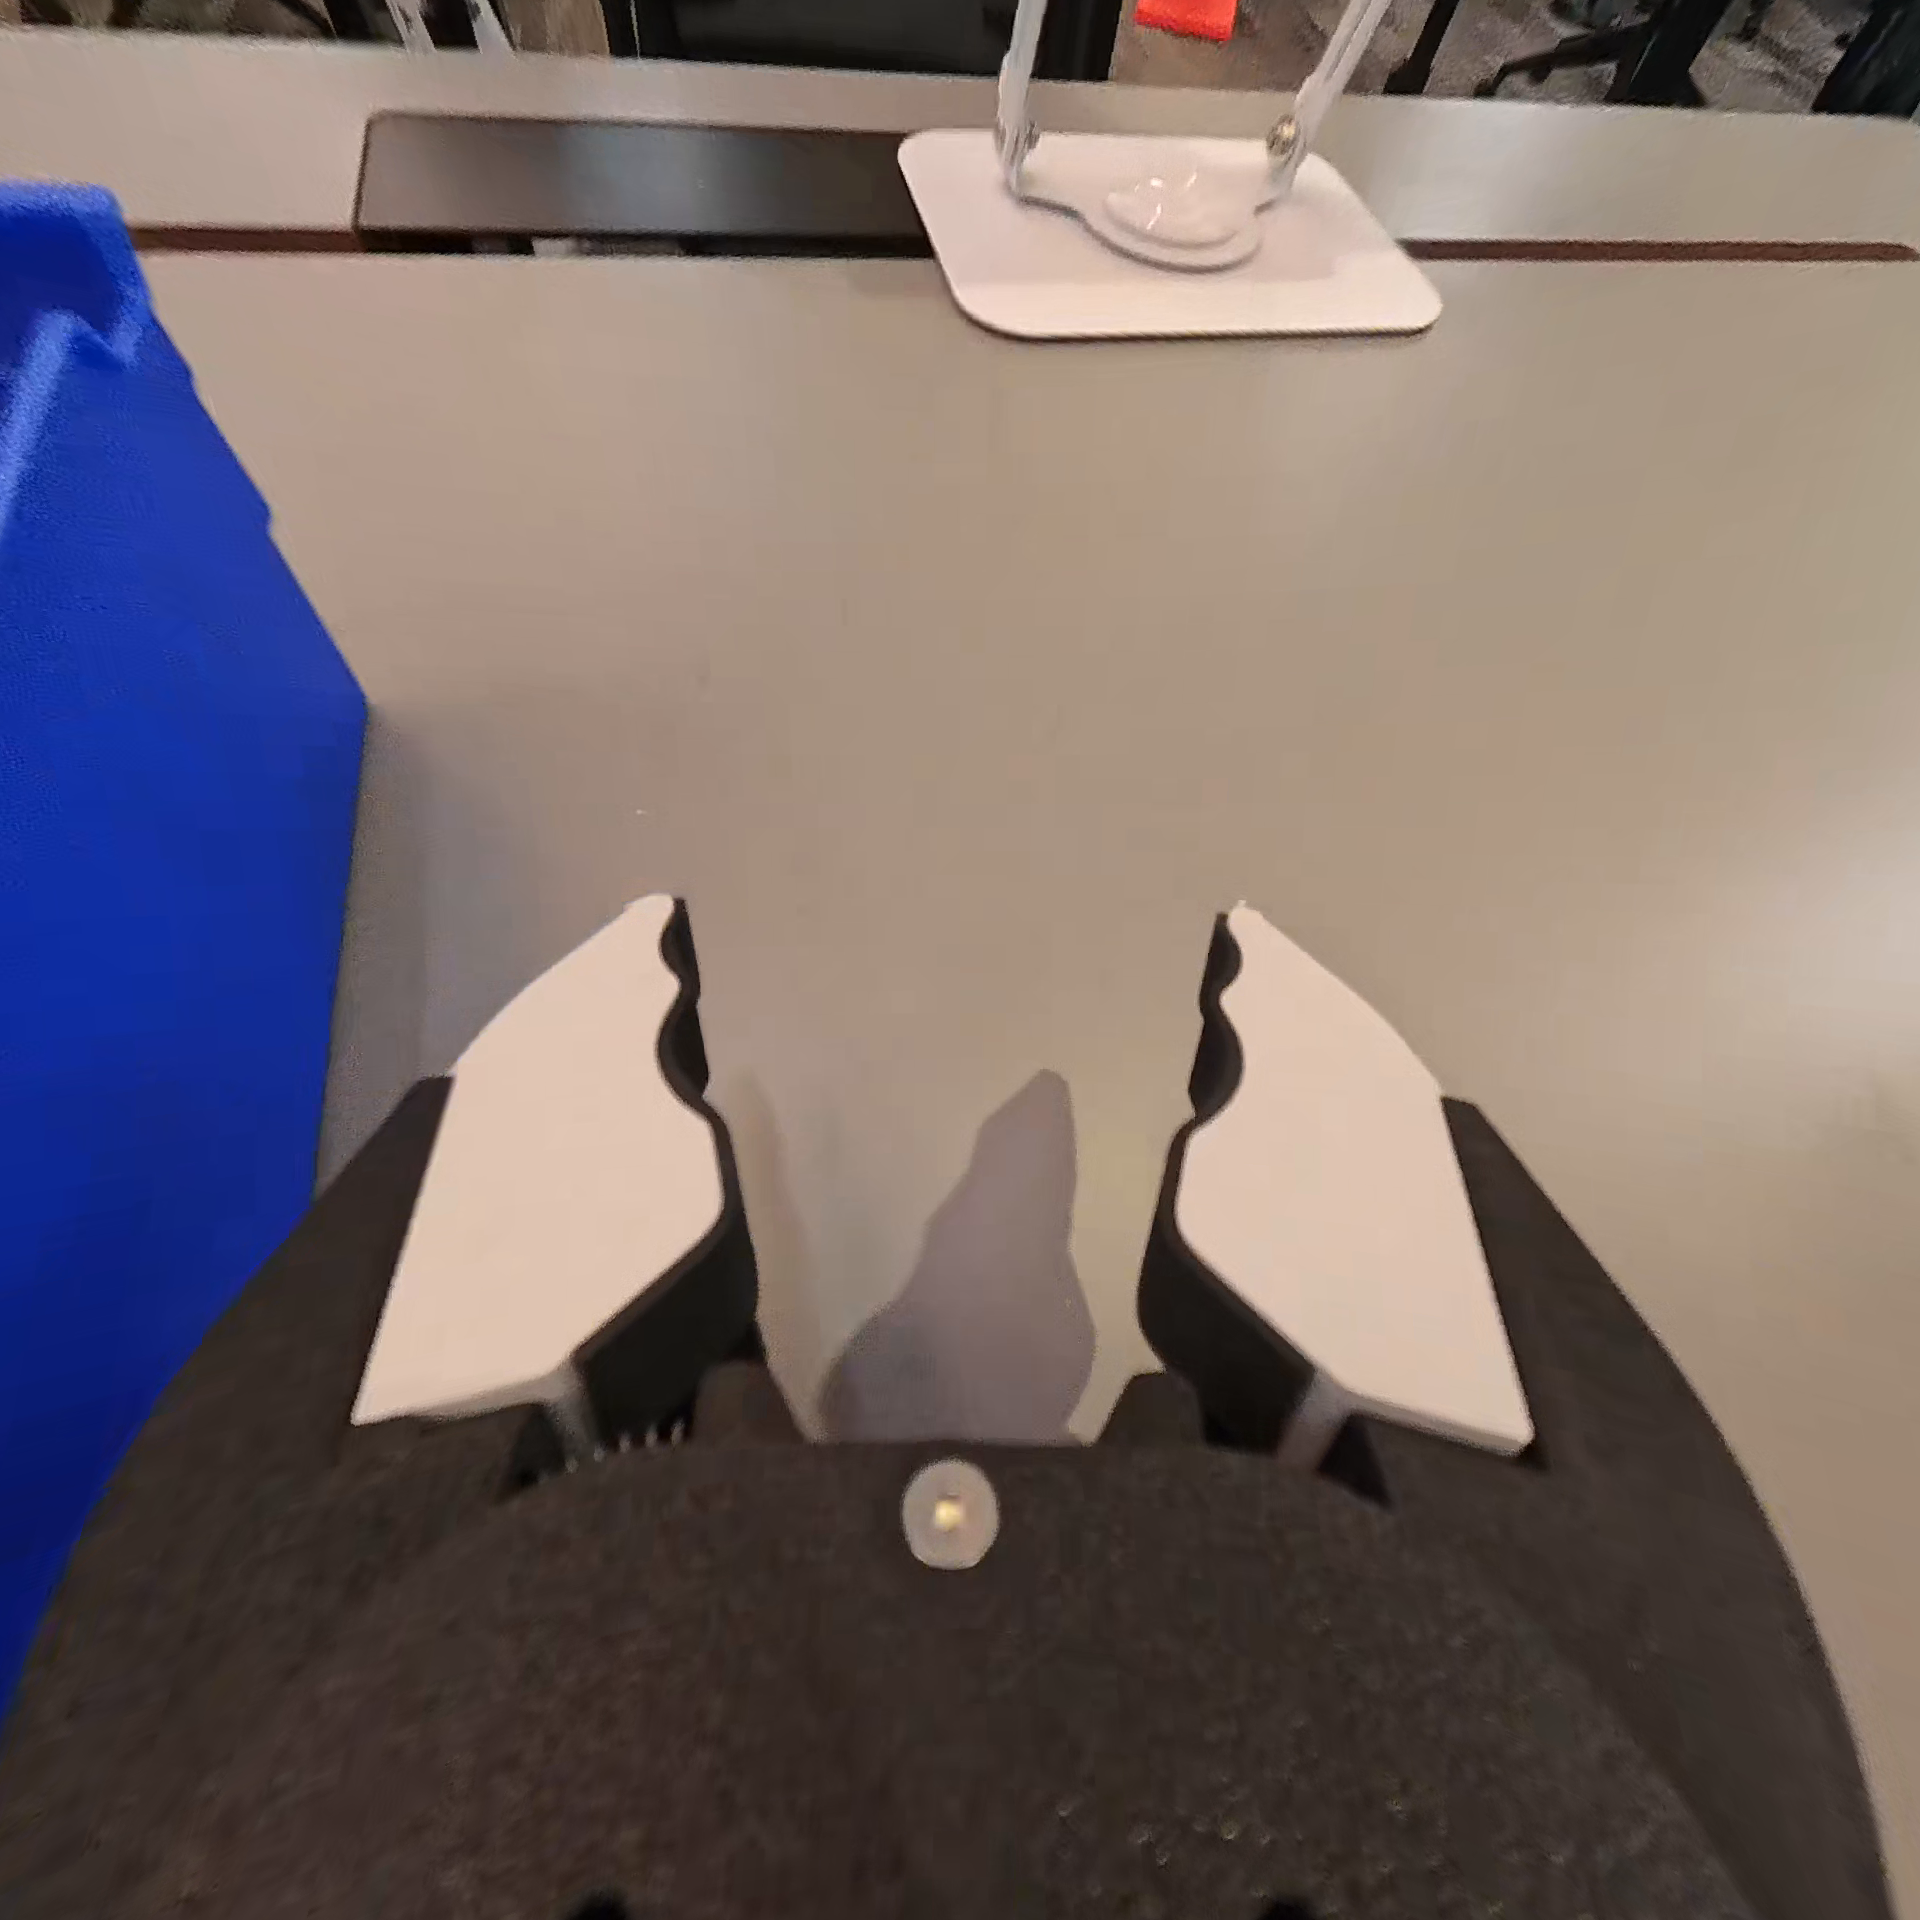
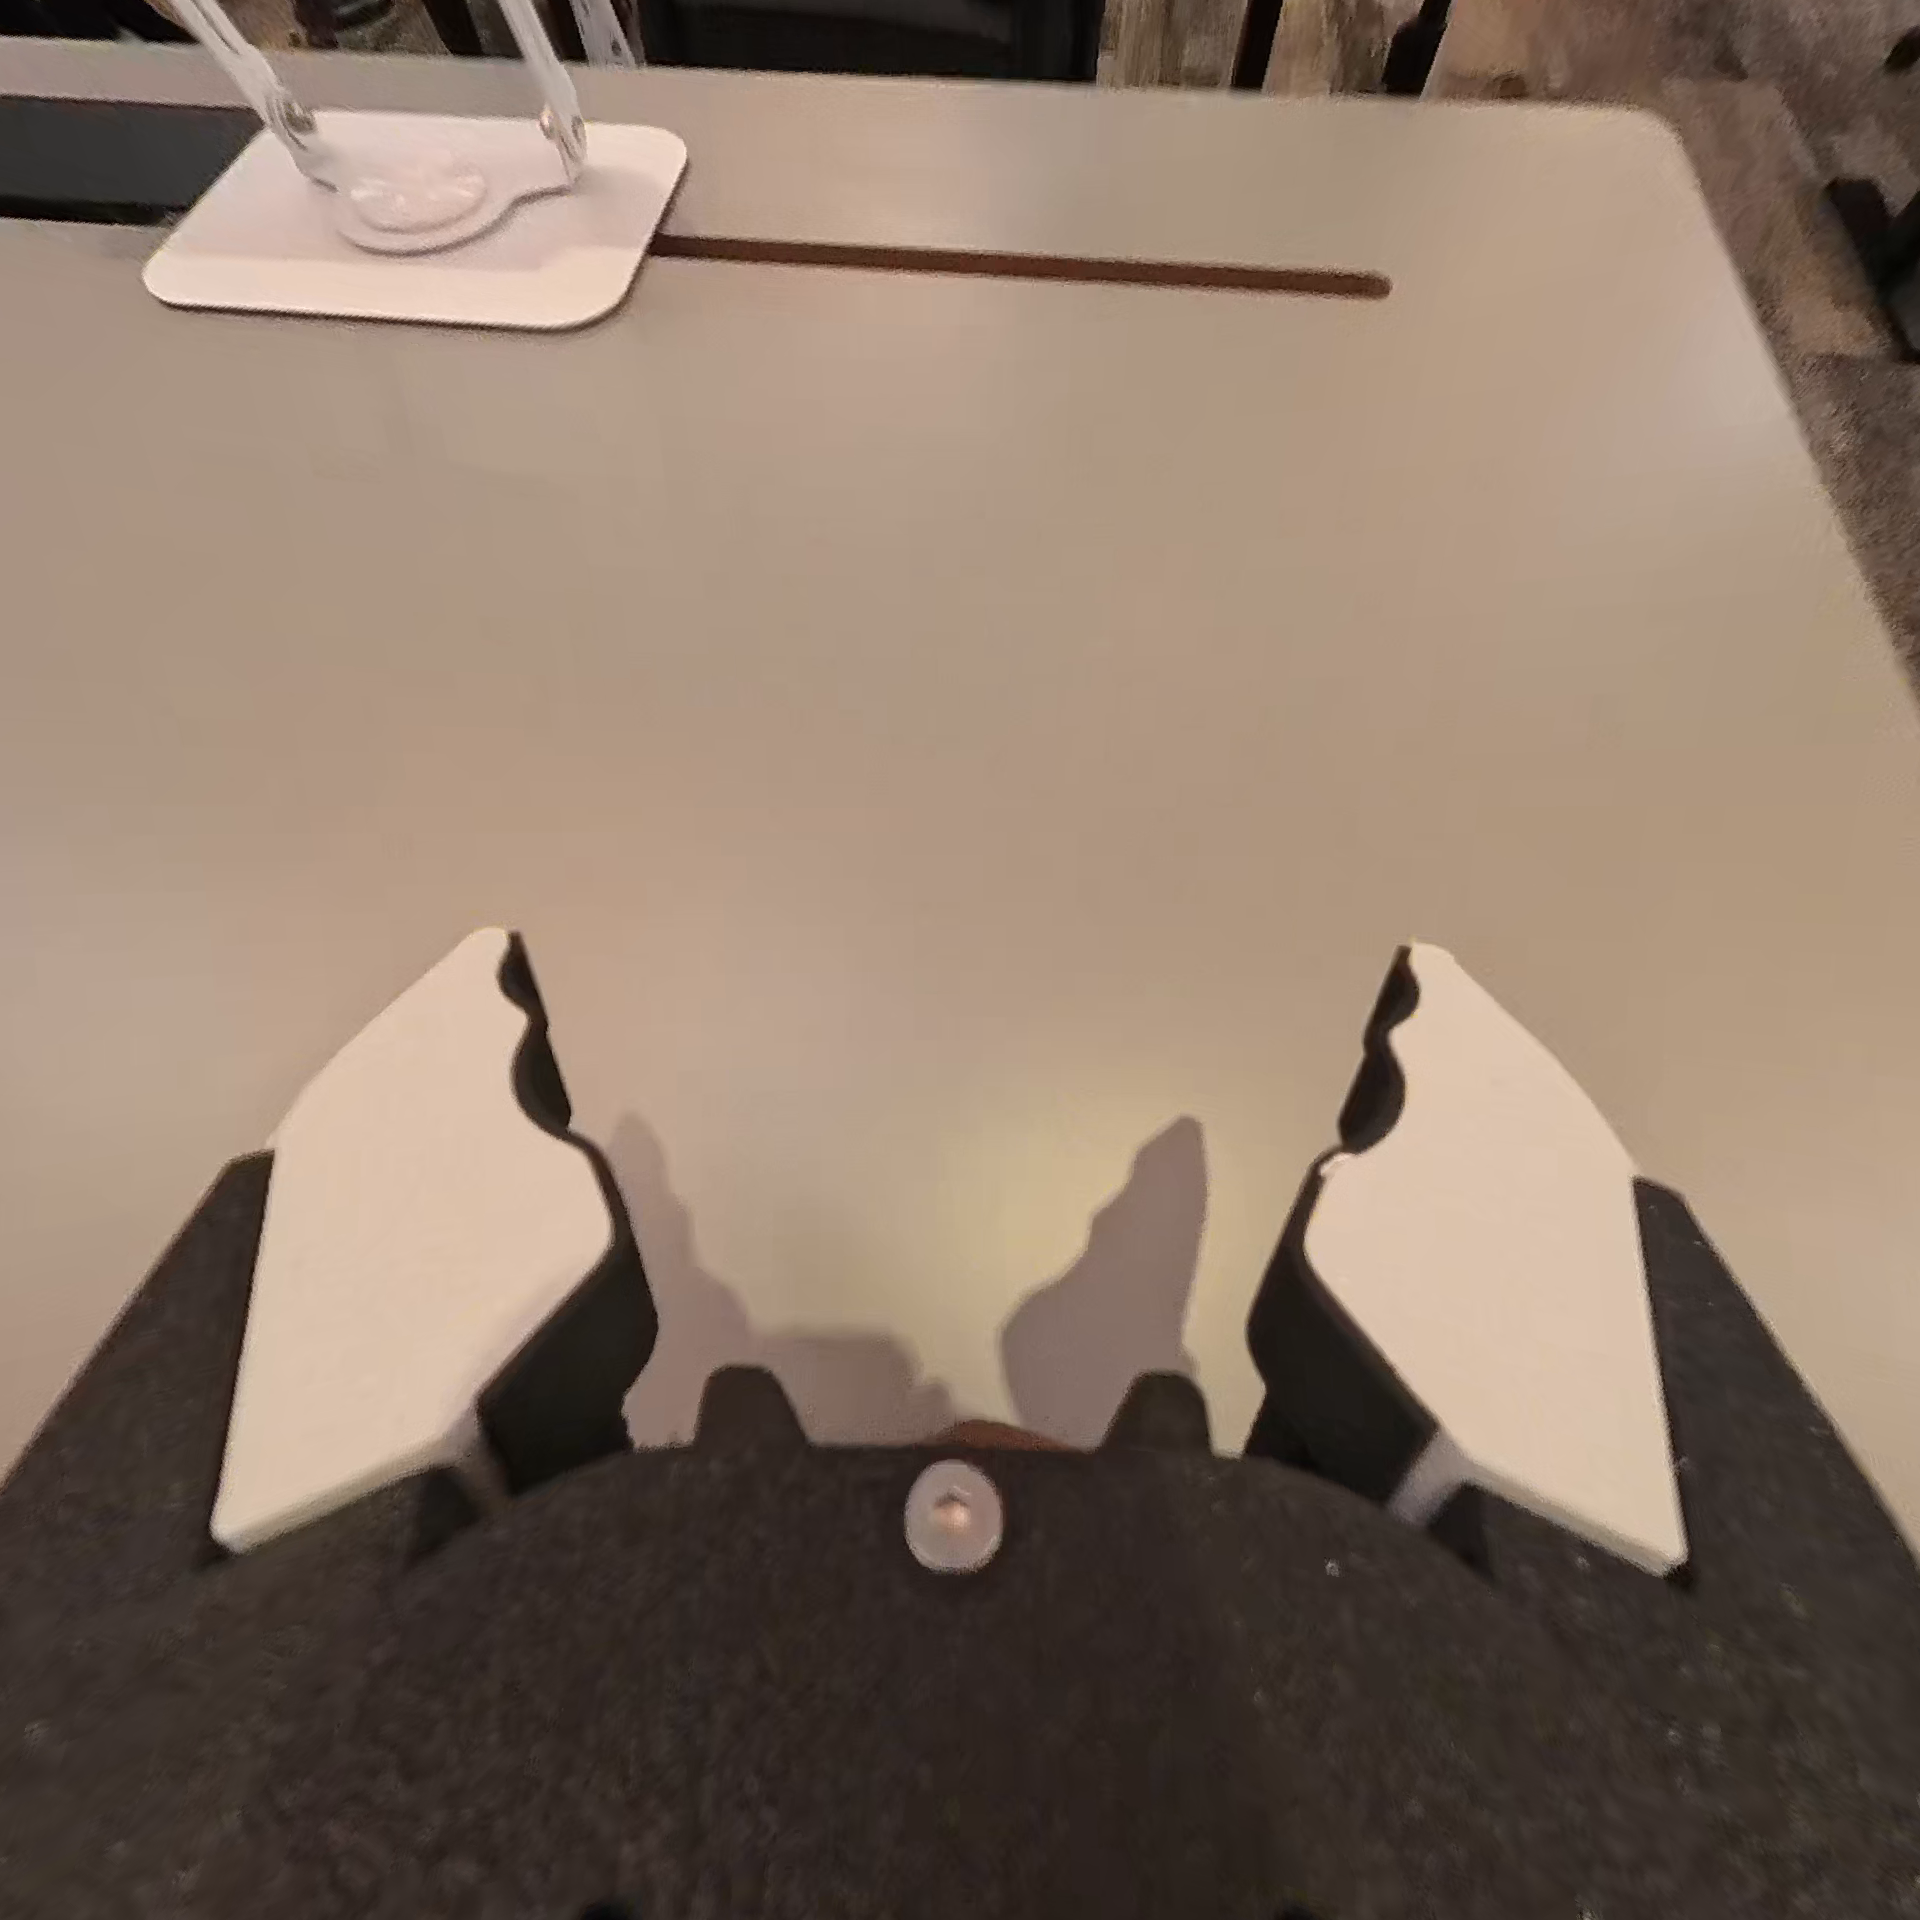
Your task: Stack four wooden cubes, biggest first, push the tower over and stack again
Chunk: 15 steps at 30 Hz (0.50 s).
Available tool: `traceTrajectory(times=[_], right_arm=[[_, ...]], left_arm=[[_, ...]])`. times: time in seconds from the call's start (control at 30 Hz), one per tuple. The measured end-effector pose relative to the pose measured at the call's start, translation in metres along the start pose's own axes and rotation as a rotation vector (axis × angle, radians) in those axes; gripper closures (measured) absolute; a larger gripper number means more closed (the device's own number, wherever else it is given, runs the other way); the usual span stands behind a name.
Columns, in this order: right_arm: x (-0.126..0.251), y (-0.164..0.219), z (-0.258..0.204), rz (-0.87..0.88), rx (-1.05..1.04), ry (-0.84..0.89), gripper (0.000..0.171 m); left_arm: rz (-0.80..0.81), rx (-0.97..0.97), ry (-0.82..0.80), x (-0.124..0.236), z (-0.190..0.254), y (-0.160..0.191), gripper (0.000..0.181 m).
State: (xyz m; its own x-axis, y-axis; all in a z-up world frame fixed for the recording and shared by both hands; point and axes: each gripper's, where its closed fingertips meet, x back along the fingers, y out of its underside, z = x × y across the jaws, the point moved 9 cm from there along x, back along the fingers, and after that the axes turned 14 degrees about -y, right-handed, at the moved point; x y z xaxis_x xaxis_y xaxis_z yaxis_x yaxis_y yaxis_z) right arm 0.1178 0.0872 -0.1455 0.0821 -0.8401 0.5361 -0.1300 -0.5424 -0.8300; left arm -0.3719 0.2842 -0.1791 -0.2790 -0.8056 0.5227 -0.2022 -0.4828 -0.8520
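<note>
The smooth grey tabletop [image 1: 1039, 623] carried a flat white stand base [image 1: 1169, 234] at its far edge and a blue plastic bin [image 1: 156, 779] on the left. The left gripper [image 1: 956, 914] and right gripper [image 2: 961, 945] both hung spread and empty above it, and no wooden cube showed in either view.

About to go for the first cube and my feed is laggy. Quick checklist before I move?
1. Left gripper open and holding nothing: ok.
2. Right gripper open and holding nothing: ok.
3. Cubes located: not ok, none show in either view.
4. Table ahead of right gripper free for stacking: ok.
5. Blue bin close on the left gripper's left: not ok, mind it.
6. Bin contents: cannot tell.
7. White stand base at the far edge, out of the way: ok.
</note>
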Motion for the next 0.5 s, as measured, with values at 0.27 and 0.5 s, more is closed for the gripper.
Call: traceTrajectory(times=[0.27,0.5], right_arm=[[-0.025,0.019,0.01,-0.059,-0.049,0.001,0.028],[-0.039,0.029,0.016,-0.108,-0.073,0.02,0.028]], left_arm=[[-0.073,0.01,-0.015,-0.021,-0.003,0.012,0.089],[-0.177,-0.004,-0.053,-0.032,-0.006,0.014,0.084]])
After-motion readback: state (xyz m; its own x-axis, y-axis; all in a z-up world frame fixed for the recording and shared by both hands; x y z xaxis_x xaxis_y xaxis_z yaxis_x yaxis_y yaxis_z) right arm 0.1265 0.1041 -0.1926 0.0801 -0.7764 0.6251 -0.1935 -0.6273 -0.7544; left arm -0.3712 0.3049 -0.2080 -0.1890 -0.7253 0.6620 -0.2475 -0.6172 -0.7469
